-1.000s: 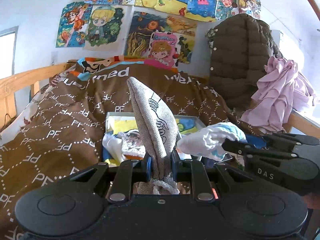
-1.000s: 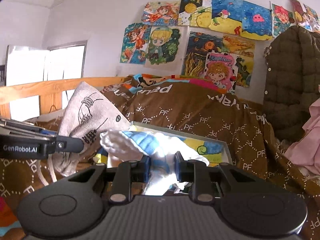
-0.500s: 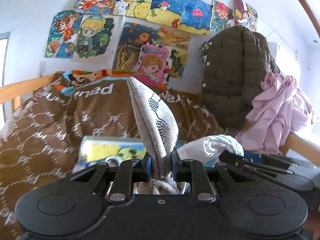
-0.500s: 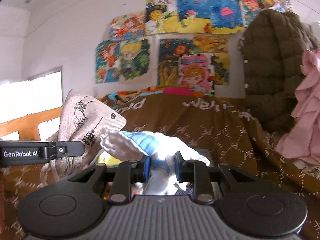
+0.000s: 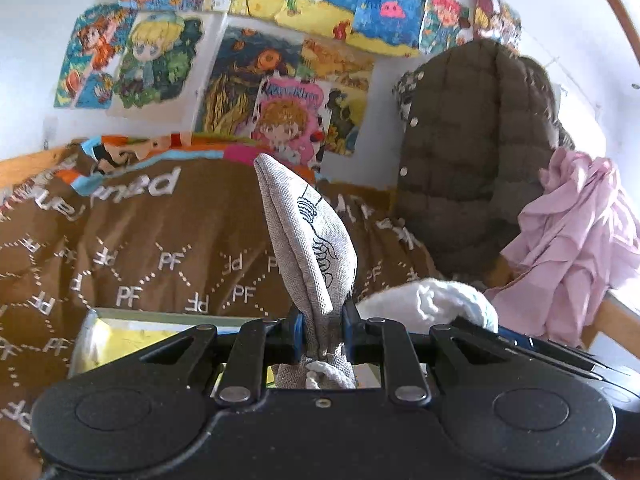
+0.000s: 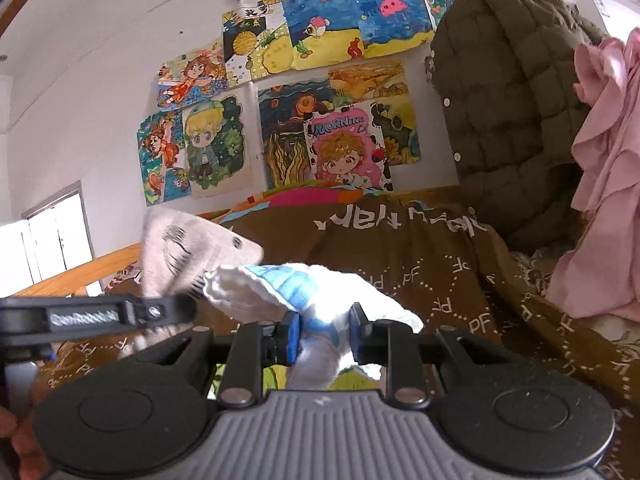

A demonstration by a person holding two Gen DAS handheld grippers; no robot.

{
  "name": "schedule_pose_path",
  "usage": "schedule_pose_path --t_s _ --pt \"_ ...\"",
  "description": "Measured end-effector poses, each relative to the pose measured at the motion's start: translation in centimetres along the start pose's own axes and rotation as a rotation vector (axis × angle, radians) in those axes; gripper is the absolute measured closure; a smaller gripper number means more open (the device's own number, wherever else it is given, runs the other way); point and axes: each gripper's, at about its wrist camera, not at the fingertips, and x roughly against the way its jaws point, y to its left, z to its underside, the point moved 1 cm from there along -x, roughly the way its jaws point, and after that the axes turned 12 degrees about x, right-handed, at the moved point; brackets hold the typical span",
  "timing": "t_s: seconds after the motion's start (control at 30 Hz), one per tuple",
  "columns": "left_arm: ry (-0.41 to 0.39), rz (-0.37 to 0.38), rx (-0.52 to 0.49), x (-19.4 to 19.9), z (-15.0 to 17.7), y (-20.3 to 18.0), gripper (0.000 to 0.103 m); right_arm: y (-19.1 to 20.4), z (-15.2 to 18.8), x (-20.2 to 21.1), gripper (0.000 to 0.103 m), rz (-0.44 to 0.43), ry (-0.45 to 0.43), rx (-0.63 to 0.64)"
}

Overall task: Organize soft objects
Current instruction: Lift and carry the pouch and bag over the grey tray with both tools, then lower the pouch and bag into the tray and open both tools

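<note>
Against a second ago, the open box (image 5: 120, 330) on the brown quilt (image 5: 140, 240) sits lower in the left wrist view, only its far rim clear of the tool body, and both tools sit further toward the hanging brown jacket (image 5: 472, 140); the grips look unchanged. The left tool (image 5: 323, 326) is clenched on the neck of the grey drawstring pouch (image 5: 308, 240), which stands upright from its pads above the quilt; the right tool (image 6: 324, 330) is clenched on the white and blue cloth (image 6: 288, 288), bunched just right of the pouch, jacket side.
</note>
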Motion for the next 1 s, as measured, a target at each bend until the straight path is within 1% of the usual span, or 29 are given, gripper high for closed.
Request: schedule_pose_path --t_s 0.1,0.2,0.3,0.37,0.43,0.6,0.77,0.87,1.0 --pt "0.041 -0.019 0.02 -2.7 0.3 0.6 0.083 -0.2 0.7 -1.8 0.076 -0.012 0.029 -0.017" --pt "0.067 -0.04 0.038 -4.7 0.8 1.3 0.083 -0.1 1.6 -3.1 0.076 -0.019 0.071 -0.019" --pt "0.095 -0.065 0.084 -6.3 1.4 2.2 0.083 -0.4 2.5 -4.3 0.076 -0.032 0.128 -0.046" --pt "0.113 -0.089 0.121 -7.1 1.9 2.9 0.083 -0.6 3.3 -4.7 0.076 -0.037 0.148 -0.07" --pt "0.135 -0.107 0.15 -7.7 2.3 3.5 0.083 -0.8 3.8 -4.9 0.076 -0.036 0.166 -0.077" --pt "0.178 -0.149 0.158 -8.4 3.0 4.5 0.083 -1.1 4.5 -5.3 0.076 -0.044 0.19 -0.101" --pt "0.239 -0.147 0.144 -9.0 3.5 4.7 0.082 -1.3 5.1 -5.8 0.075 -0.058 0.22 -0.122" --pt "0.261 -0.151 0.134 -9.2 3.9 4.7 0.082 -1.3 5.4 -6.1 0.075 -0.059 0.239 -0.122" --pt "0.277 -0.159 0.147 -9.3 4.0 4.7 0.081 -1.3 5.7 -6.2 0.072 -0.066 0.252 -0.129"
